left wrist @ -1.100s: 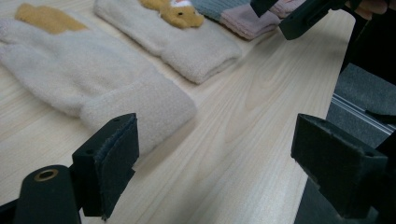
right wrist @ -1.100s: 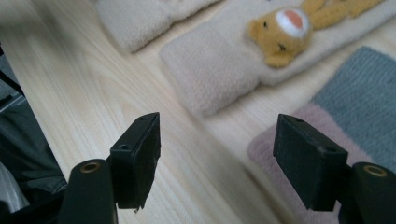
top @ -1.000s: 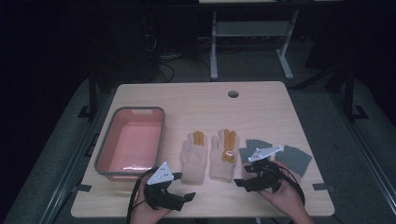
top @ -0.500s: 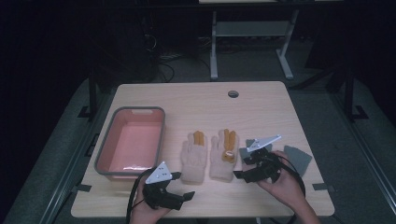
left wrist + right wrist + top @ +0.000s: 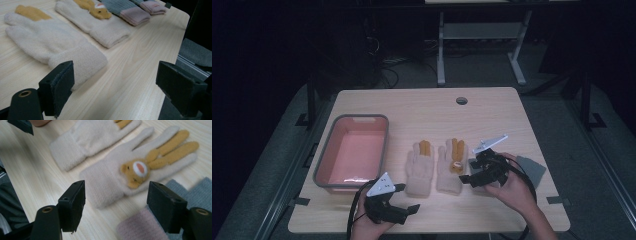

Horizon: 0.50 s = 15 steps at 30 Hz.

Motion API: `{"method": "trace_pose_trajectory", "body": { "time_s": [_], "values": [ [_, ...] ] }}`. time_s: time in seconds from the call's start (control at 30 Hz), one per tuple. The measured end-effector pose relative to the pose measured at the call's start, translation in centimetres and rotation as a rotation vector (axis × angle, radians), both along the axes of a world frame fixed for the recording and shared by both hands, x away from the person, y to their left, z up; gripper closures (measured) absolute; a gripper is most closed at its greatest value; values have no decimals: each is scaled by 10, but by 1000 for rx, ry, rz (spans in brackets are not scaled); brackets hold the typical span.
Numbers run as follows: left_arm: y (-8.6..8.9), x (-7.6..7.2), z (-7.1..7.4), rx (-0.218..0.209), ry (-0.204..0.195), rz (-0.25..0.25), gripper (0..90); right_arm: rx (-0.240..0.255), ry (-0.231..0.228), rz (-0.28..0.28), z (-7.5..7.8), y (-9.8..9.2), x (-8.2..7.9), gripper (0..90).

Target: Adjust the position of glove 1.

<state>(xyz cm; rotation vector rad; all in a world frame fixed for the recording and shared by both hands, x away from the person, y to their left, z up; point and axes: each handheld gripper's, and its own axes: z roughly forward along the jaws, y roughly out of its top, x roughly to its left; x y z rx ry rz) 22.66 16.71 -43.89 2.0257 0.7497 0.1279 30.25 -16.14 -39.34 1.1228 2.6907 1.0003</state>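
We hold the right gripper point(image 5: 468, 181) wide over the bear glove point(image 5: 451, 167), its cuff at 6 o'clock between our jaws. Left gripper point(image 5: 412, 209) wide too, plain cream glove point(image 5: 420, 170) at its 12.

cream gloves point(image 5: 434, 167), seemingly mustard-orange fingers

A pink tub point(image 5: 353, 155) sits on the wooden table point(image 5: 422, 107).

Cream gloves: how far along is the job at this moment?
Nothing looks done: both cream gloves lie flat on the table, and the pink bin holds none. In hand: the open right gripper hovers over the bear glove's cuff. Gripping and moving both remain.
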Motion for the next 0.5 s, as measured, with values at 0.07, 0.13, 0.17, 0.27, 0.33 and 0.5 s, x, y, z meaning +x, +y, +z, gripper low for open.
{"method": "trace_pose_trajectory", "body": {
  "time_s": [0.07, 0.13, 0.17, 0.27, 0.33, 0.5],
  "values": [
    [0, 0, 0, -5, 0, 1, 151, 0, 0, 2, 1, 1, 1, 309],
    [-1, 0, -1, -12, 4, 5, 151, -3, 0, 4, 4, 3, 4, 309],
    [-1, -1, -1, -10, 5, 3, 151, -5, -3, 12, 5, 3, 6, 309],
    [-1, -1, 0, -11, 5, 2, 151, -19, -3, 17, 6, 7, 10, 309],
    [0, 0, 0, -9, 0, 1, 152, -21, 2, 21, 8, 9, 13, 309],
    [0, 0, 1, -14, -2, 5, 151, -24, 12, 20, 11, 12, 20, 309]
  ]
}}
